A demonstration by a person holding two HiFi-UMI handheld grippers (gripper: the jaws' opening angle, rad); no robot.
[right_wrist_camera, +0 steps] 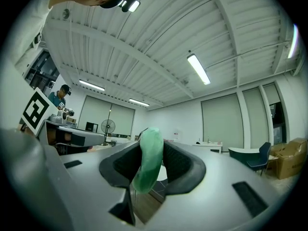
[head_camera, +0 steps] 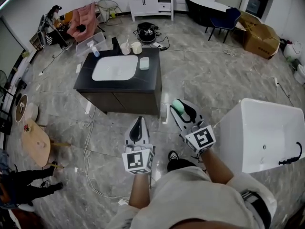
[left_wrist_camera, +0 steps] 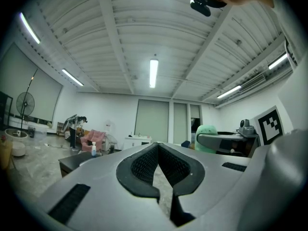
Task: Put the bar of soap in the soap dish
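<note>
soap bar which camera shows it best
The right gripper view: the green soap bar fills the middle, edge-on, gripped in the right claw. The head view shows a small top; the left gripper view a distant green lump.

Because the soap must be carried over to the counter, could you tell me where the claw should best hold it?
Across its two broad faces, near the middle, coming at a narrow edge. The green soap bar is thin and rounded, and the right claw holds it so, one pad flat on each face, which should stop twisting.
</note>
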